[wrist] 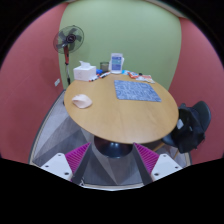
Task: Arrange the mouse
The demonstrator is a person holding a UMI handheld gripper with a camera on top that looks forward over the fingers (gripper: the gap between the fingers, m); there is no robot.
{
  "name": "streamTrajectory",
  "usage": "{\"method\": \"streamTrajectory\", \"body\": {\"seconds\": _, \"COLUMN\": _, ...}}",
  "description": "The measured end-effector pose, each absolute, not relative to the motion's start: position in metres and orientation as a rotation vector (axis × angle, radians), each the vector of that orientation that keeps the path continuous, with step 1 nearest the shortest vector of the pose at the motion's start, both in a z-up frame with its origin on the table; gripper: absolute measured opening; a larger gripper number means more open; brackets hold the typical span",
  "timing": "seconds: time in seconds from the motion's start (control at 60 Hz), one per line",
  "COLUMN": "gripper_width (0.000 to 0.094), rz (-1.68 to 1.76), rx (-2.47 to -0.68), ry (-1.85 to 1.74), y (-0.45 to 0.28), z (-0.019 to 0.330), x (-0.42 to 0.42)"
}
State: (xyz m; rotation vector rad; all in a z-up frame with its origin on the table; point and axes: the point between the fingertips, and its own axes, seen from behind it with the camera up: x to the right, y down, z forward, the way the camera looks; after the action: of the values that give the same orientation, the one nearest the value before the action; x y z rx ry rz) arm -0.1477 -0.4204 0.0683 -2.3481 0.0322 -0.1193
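Note:
A white mouse [81, 100] lies on the left part of a round wooden table [120, 118]. A grey patterned mouse mat [135, 91] lies on the far right part of the table, apart from the mouse. My gripper [112, 158] is well back from the table, below its near edge. Its fingers are wide apart, with the magenta pads [77, 155] showing at either side. Nothing is between them.
A standing fan [69, 42] is beyond the table on the left. A tissue box [85, 71], a small framed card [117, 62] and small items stand at the table's far edge. A black chair with a bag [192, 125] is at the right. The table's dark base [115, 149] is just ahead.

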Motion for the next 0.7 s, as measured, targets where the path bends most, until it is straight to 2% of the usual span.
{"method": "streamTrajectory", "body": {"seconds": 0.183, "gripper_width": 0.0832, "rz": -0.048, "rx": -2.32, "ry": 0.035, "y": -0.314, "z": 0.042, "x": -0.217}}
{"method": "streamTrajectory", "body": {"seconds": 0.333, "gripper_width": 0.0829, "rz": -0.045, "rx": -2.31, "ry": 0.018, "y": -0.236, "z": 0.019, "x": -0.239}}
{"method": "streamTrajectory", "body": {"seconds": 0.45, "gripper_width": 0.0829, "rz": -0.048, "rx": -2.322, "ry": -0.007, "y": -0.196, "z": 0.0, "x": -0.254}}
{"method": "streamTrajectory", "body": {"seconds": 0.7, "gripper_width": 0.0828, "rz": -0.066, "rx": -2.292, "ry": -0.057, "y": -0.135, "z": -0.005, "x": -0.261}}
